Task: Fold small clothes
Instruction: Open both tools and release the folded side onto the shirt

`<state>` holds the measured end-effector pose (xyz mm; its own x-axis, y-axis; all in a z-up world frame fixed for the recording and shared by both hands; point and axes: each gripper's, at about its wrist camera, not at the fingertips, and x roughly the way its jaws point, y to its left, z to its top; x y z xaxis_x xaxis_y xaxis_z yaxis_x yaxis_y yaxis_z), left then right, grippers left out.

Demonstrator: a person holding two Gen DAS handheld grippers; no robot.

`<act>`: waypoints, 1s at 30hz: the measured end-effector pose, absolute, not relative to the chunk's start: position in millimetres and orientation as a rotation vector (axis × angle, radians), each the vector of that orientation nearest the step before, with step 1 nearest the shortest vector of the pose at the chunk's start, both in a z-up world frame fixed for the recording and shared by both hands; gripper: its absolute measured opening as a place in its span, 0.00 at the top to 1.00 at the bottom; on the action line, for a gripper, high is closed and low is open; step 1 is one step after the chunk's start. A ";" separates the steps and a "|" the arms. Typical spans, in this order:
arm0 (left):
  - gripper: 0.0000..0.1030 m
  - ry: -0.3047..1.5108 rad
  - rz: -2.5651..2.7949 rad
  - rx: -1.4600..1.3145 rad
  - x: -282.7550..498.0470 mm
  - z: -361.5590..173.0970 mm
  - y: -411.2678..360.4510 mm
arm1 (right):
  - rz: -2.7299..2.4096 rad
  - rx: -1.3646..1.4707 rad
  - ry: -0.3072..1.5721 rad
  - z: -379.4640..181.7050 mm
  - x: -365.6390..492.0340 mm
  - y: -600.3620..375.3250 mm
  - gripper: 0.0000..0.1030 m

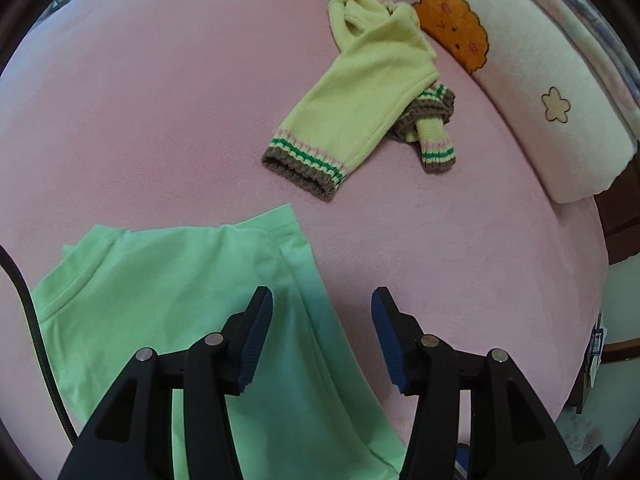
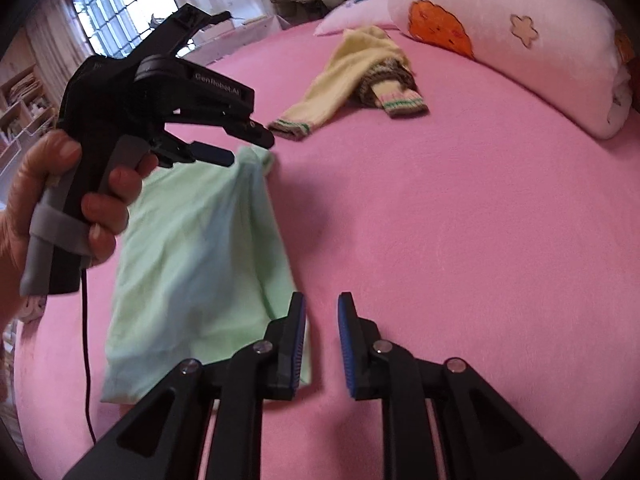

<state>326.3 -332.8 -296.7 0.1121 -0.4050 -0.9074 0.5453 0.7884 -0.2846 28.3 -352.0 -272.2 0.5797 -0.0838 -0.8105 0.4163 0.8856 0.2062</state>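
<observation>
A big pink bed (image 2: 460,220) fills both views. A light green shirt (image 2: 192,264) lies on it, in the lower left of both views. It looks folded into a long, narrow shape, so I think its fold is partly done, but it is blurry in the right view and I cannot be sure how neat it is.

The left gripper (image 2: 240,148) is in the upper left of the right view, held in the person's hand (image 2: 72,200). Its tips sit just above the far end of the green shirt. In its own view its two blue pads are wide apart with nothing between them. One pad hangs over the shirt and the other over bare pink bed.

The right gripper (image 2: 322,344) is at the bottom middle of its view. Its pads have a small gap and hold nothing. The left pad is right at the near corner of the green shirt.

Farther back, in the upper middle, a yellow sweater (image 1: 360,96) with striped cuffs lies in a crumpled heap, just beside a white pillow (image 1: 540,92) with an orange cookie face. Nobody has folded that one yet. So I think the green shirt needs finishing and the yellow sweater is still all to do.
</observation>
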 end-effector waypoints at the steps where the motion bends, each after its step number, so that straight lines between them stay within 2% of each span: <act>1: 0.47 1.265 -0.694 0.134 323.3 -291.9 -326.2 | -0.284 0.393 0.906 -269.1 33.3 -351.1 0.84; 7: 0.39 1.185 -0.592 0.109 297.2 -269.8 -245.8 | -0.156 0.291 0.917 -255.2 67.9 -334.5 0.84; 13: 0.39 1.219 -0.473 0.050 254.8 -281.5 -164.5 | -0.012 0.232 0.937 -253.5 116.9 -335.0 0.84; 20: 0.39 1.247 -0.407 -0.040 205.5 -314.1 -135.4 | 0.130 0.178 1.000 -272.3 174.7 -329.1 0.84; 27: 0.39 1.260 -0.384 -0.033 174.9 -347.1 -124.4 | 0.140 0.011 1.085 -305.0 179.8 -306.3 0.84; 30: 0.39 1.239 -0.401 -0.015 166.5 -353.2 -119.7 | 0.096 -0.014 1.101 -314.8 167.0 -312.7 0.90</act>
